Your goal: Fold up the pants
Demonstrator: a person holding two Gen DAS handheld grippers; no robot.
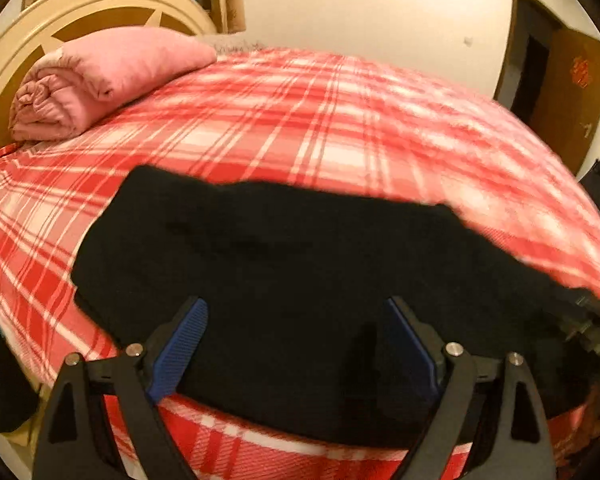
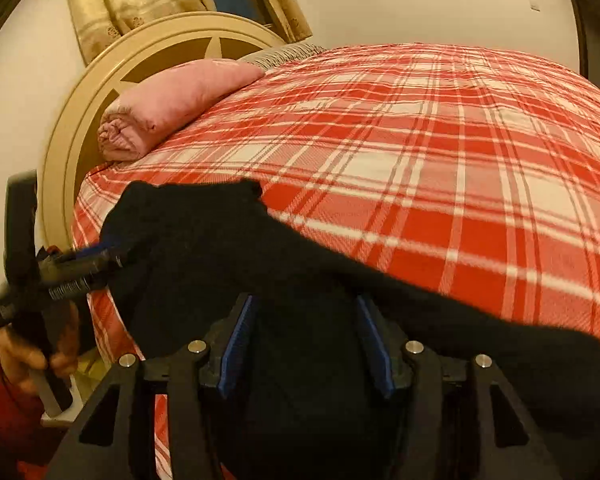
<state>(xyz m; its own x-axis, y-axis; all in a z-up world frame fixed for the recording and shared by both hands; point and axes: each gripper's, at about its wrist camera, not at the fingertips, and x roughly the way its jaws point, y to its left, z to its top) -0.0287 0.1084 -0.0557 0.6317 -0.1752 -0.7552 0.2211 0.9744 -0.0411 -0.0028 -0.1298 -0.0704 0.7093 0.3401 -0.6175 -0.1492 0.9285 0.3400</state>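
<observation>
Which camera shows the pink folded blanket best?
The left wrist view: the blanket looks larger there, with its rolled end and folds plain. The right wrist view shows the blanket whole too, but smaller.

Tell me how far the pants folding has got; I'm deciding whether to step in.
Done: the black pants lie as one long band across the plaid bed cover, possibly doubled lengthwise, though the layers are hard to tell. In hand: the right gripper has fabric bunched between its pads; the left gripper stands wide open over the cloth. Left: the crosswise folds into a compact stack.
</observation>
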